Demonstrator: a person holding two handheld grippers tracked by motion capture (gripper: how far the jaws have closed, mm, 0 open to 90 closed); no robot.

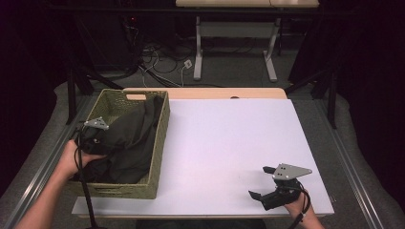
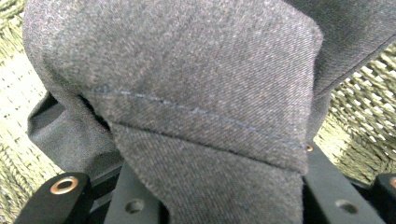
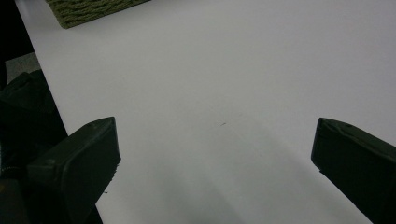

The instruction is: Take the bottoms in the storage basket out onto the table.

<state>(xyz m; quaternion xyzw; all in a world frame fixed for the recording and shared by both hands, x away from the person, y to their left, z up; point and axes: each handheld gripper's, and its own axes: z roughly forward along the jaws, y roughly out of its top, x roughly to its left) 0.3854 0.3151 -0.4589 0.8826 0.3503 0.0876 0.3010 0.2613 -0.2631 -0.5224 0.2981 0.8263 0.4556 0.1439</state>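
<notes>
A dark grey garment (image 1: 136, 133) lies bunched in a woven green basket (image 1: 165, 138) at the table's left. My left gripper (image 1: 102, 143) reaches into the basket from its left side and is shut on a fold of the cloth. In the left gripper view the seamed fold of the garment (image 2: 187, 70) is pinched between the two black jaws of the left gripper (image 2: 224, 186), with the basket weave (image 2: 364, 93) behind. My right gripper (image 1: 260, 182) rests low over the white table (image 1: 229, 138) at the front right, jaws wide apart. Between the jaws of the right gripper (image 3: 217, 149) there is bare table (image 3: 210, 56).
The basket's near corner (image 3: 88, 7) shows far off in the right gripper view. A wooden strip (image 1: 224, 93) runs along the table's far edge. On the floor beyond are cables (image 1: 157, 67) and the legs of another table (image 1: 198, 57).
</notes>
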